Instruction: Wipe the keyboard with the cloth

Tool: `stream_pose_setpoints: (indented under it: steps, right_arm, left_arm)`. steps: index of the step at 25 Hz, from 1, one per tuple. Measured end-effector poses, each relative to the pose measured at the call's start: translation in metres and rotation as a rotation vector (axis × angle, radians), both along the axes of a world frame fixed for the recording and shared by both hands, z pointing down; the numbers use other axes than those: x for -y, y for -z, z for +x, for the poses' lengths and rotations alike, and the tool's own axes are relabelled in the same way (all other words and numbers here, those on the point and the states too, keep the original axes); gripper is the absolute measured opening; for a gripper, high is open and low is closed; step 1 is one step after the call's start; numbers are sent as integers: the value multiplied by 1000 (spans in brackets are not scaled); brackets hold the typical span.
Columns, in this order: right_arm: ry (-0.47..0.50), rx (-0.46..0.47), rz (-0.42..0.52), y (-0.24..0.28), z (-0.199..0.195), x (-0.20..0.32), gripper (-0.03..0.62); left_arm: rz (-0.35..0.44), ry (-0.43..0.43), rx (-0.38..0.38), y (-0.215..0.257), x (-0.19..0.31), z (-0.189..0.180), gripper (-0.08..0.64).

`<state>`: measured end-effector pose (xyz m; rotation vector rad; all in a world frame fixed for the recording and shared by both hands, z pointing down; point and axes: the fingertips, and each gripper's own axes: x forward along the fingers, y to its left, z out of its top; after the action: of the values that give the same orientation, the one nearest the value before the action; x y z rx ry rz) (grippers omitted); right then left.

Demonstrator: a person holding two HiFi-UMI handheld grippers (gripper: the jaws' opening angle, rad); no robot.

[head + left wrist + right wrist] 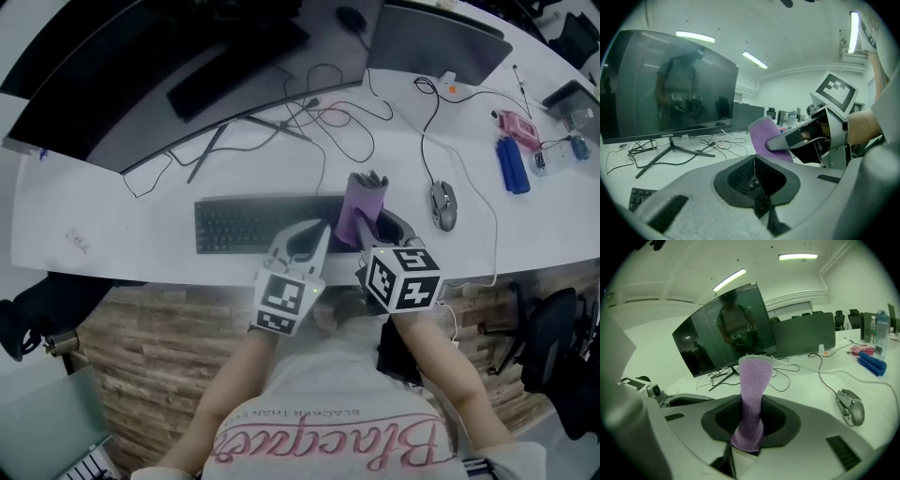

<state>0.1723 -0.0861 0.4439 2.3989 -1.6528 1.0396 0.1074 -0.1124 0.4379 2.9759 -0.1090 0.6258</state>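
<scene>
A black keyboard (246, 225) lies on the white desk (112, 234) near its front edge. My right gripper (360, 238) is shut on the lower end of a purple cloth (362, 202), which stands upright over the keyboard's right end. In the right gripper view the cloth (752, 385) rises straight out of the pinched jaws (747, 430). My left gripper (322, 234) is just left of the cloth, over the keyboard, jaws shut on nothing. In the left gripper view (754, 161) the cloth (761, 136) is just ahead and to the right, and keyboard keys (742, 176) show below.
A curved monitor (141, 56) on a thin stand sits behind the keyboard, with tangled cables (323, 117) beside it. A mouse (443, 204) lies right of the keyboard. A second screen (431, 42), a pink item (518, 128) and a blue item (512, 164) are at the far right.
</scene>
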Motion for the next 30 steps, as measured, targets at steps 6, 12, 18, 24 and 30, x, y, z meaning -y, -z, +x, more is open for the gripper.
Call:
stream_pose_setpoints:
  steps: [6, 12, 18, 24, 30]
  right_arm:
    - [138, 17, 13, 9, -64, 54, 87]
    - [260, 33, -1, 0, -127, 107, 87]
    - [344, 31, -10, -9, -177, 149, 87]
    - [385, 65, -31, -25, -215, 177, 87]
    - [403, 92, -65, -50, -247, 206, 87]
  left_arm:
    - [18, 50, 12, 2, 50, -54, 5]
    - [8, 161, 14, -4, 103, -102, 5]
    - [1, 261, 25, -14, 145, -145, 5]
    - [-31, 344, 46, -31, 180, -186, 5]
    - [-51, 369, 77, -56, 202, -216, 5]
